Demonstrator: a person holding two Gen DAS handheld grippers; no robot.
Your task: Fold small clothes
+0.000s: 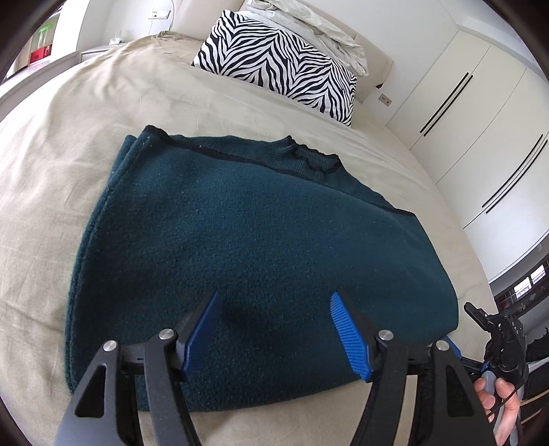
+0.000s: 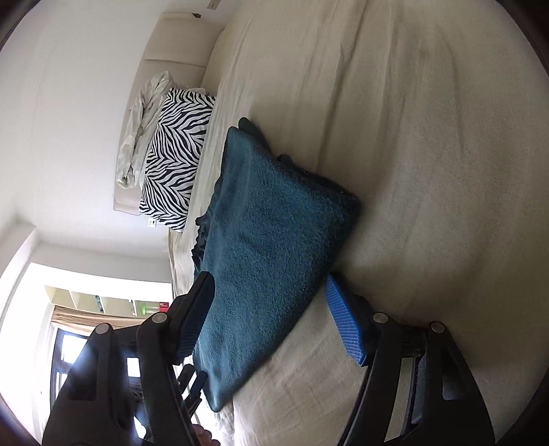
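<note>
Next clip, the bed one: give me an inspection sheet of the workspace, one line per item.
Surface: beige bed sheet, lightly creased.
Job's things: dark green garment, folded, lying flat on the sheet.
Clutter: zebra-print pillow and crumpled white bedding at the headboard.
Grippers: left gripper open above the garment's near edge; right gripper open, fingers either side of the garment's edge.
Cables: nothing seen.
Surroundings: white wardrobe doors, wall socket.

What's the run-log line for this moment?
garment: teal sweater folded on bed | left gripper: open above it | right gripper: open, straddling its edge
</note>
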